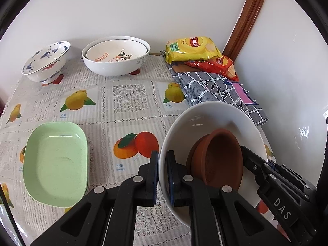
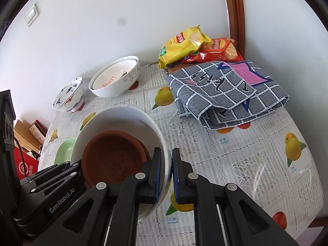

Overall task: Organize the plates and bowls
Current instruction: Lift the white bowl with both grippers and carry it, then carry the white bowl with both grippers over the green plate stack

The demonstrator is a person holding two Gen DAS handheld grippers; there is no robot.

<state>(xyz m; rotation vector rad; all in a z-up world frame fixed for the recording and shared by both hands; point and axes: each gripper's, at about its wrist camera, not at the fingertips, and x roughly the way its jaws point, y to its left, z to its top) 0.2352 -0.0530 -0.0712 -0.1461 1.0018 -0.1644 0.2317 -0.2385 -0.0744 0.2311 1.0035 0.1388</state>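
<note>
A large white bowl (image 1: 205,114) (image 2: 123,119) is held between both grippers, tilted over the fruit-print tablecloth. Inside it lie stacked brown clay saucers (image 1: 221,160) (image 2: 110,155). My left gripper (image 1: 162,155) is shut on the bowl's left rim, one pad inside and one outside. My right gripper (image 2: 166,151) is shut on the opposite rim in the same way. Each gripper also shows in the other's view, the right gripper (image 1: 254,160) and the left gripper (image 2: 69,168) both at the bowl's far edge.
Stacked green rectangular dishes (image 1: 56,164) (image 2: 65,153) sit at the near left. By the wall stand a blue-patterned bowl (image 1: 47,61) and nested white bowls (image 1: 115,56). Yellow and red chip bags (image 1: 192,49) and a folded checked cloth (image 1: 215,90) (image 2: 225,90) fill the far right corner.
</note>
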